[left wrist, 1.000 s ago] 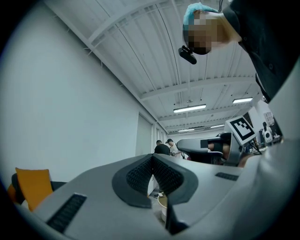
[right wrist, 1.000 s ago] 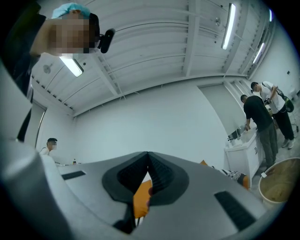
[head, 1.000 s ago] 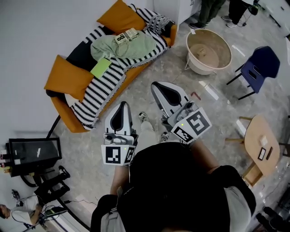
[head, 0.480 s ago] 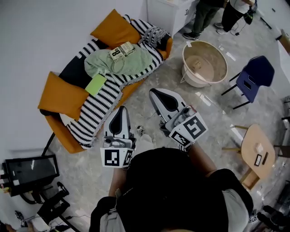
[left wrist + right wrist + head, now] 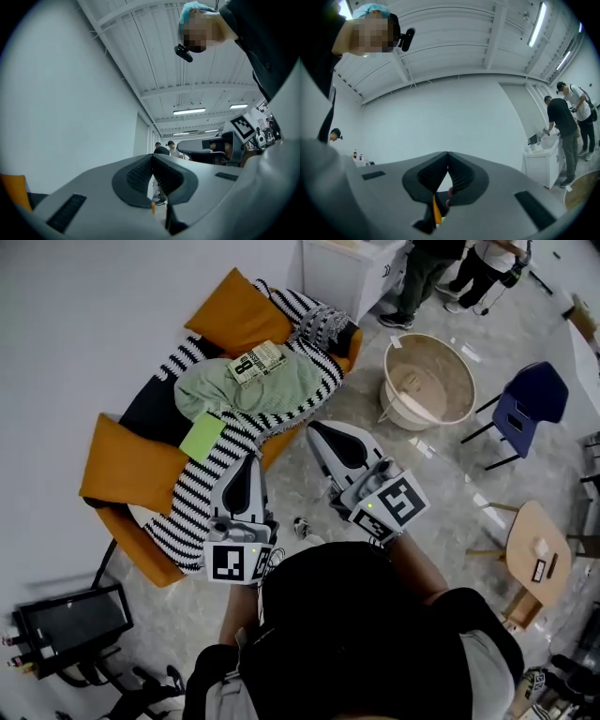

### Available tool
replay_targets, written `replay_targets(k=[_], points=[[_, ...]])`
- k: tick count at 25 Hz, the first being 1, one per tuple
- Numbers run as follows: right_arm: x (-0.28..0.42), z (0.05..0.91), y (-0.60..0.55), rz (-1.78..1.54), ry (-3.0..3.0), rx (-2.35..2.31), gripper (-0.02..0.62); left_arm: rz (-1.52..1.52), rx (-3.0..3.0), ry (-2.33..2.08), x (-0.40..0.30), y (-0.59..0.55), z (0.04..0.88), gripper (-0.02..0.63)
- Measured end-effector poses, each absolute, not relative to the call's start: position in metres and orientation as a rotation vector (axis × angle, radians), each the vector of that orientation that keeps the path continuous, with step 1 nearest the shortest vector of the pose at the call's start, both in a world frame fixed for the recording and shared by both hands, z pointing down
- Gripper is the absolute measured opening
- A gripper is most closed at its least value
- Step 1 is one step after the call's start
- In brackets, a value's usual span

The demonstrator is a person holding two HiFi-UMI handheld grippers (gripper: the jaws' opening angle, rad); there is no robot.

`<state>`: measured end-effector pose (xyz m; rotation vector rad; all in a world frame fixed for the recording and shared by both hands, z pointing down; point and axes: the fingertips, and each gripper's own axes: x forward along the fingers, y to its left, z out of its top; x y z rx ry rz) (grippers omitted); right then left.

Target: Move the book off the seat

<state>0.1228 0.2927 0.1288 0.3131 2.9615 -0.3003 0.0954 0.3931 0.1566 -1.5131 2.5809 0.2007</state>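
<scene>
Well beyond the fingers (image 5: 240, 486), book (image 5: 259, 360).

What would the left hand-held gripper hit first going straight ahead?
The left hand-held gripper would likely meet the striped blanket on the sofa; height is unclear, so it might pass over.

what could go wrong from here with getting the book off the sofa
The book lies on a rumpled green cloth, so a gripper might pinch the cloth and drag it along. The left gripper and right gripper are both shut; unopened, they may just shove the book. The nearer lime-green pad could be grabbed by mistake.
</scene>
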Motion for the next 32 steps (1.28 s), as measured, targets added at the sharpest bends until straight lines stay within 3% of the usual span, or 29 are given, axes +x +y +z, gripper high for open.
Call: replay_targets(k=[14, 32], points=[[0.059, 0.145, 0.27, -0.324, 2.988, 0.341, 0.015, 0.198, -1.52, 2.621, 0.041, 0.372, 0.172, 0.009], [-0.108, 0.145, 0.143, -0.389, 2.971, 0.507, 0.015, 0.147, -1.328, 2.748, -0.098, 0.261, 0.175, 0.009]])
